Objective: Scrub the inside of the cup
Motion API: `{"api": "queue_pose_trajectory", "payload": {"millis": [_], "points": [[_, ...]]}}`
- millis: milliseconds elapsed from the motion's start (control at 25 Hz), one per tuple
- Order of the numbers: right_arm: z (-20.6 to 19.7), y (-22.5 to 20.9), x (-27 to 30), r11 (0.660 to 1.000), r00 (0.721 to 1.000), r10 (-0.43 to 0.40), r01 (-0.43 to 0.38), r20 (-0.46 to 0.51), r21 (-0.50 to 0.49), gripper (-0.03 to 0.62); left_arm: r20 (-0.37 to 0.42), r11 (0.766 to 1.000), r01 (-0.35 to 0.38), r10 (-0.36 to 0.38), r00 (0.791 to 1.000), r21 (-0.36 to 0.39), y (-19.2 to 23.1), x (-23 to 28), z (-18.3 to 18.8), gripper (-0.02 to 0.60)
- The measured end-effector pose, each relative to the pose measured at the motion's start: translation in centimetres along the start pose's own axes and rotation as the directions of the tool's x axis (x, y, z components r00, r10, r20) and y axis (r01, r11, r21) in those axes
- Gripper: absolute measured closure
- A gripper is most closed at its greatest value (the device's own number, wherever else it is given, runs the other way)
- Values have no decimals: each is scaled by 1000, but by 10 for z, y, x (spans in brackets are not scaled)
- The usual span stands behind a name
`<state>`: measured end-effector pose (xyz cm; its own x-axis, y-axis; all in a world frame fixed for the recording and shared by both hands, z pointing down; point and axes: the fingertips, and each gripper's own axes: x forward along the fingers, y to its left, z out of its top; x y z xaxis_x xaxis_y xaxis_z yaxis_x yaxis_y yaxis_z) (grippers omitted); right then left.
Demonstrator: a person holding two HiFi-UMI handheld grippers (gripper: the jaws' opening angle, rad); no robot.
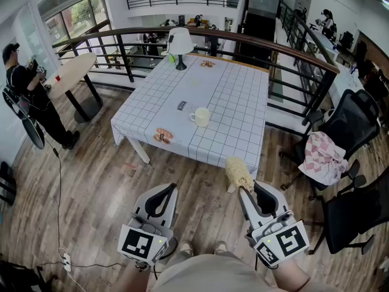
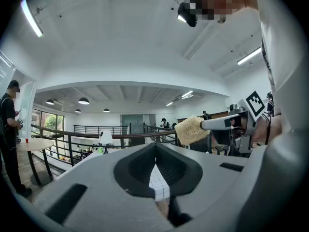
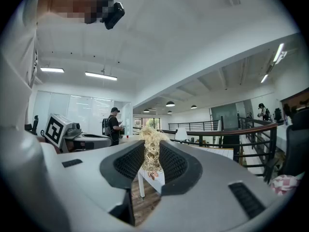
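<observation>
Head view: the cup (image 1: pixel 201 117) is being shown upright on the table (image 1: pixel 243 96), near the front edge of its gridded top. Its handle is turned to the left and its mouth is facing up. Both tongs are being held low over the wooden floor (image 1: pixel 103 181), well apart from the table. The left tongs (image 1: pixel 164 192) are being carried closed and empty. The right tongs (image 1: pixel 248 190) are being clamped on the scrubber (image 1: pixel 238 173), whose fibrous head is being pointed forward, toward the table edge. The cup is lying ahead of both tongs and roughly between their lines, so neither hand is judged clearly nearer, though the scrubber head is the closest thing to it.

Left gripper view: the jaws are being seen with their tips touching and nothing between them. Only a strip of the gridded table top (image 2: pixel 157 185) is being glimpsed through the gap lower down. The scrubber is being held out level at the right. The cup is not being made out here.

Right gripper view: the jaws are being pressed together on the scrubber, its straw-coloured head standing up between the pads along the tongs' own line. The table is being seen beyond; the cup cannot be picked out. By judgement, the scrubber's long axis is going to have to be tipped from forward to downward to enter the cup's open mouth.
</observation>
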<state>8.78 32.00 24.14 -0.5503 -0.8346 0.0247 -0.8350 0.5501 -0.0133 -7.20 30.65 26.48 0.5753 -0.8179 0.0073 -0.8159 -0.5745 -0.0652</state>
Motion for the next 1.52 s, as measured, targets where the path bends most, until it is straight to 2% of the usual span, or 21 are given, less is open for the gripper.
{"api": "queue_pose_trajectory", "payload": {"millis": [240, 680, 1360, 1520], "points": [[-2, -2, 0, 1000, 1000, -8, 8, -9, -12, 494, -30, 1000, 9, -10, 1000, -7, -4, 3, -8, 568], [-4, -13, -8, 1000, 1000, -17, 17, -8, -3, 494, -35, 999, 27, -28, 999, -37, -14, 10, -11, 568], [-12, -47, -37, 999, 999, 45, -45, -6, 17, 494, -64, 1000, -18, 17, 998, -18, -56, 29, -11, 568], [-14, -59, -49, 998, 998, 65, -65, 1, 23, 494, -65, 999, -52, 52, 997, 0, -70, 33, -9, 568]]}}
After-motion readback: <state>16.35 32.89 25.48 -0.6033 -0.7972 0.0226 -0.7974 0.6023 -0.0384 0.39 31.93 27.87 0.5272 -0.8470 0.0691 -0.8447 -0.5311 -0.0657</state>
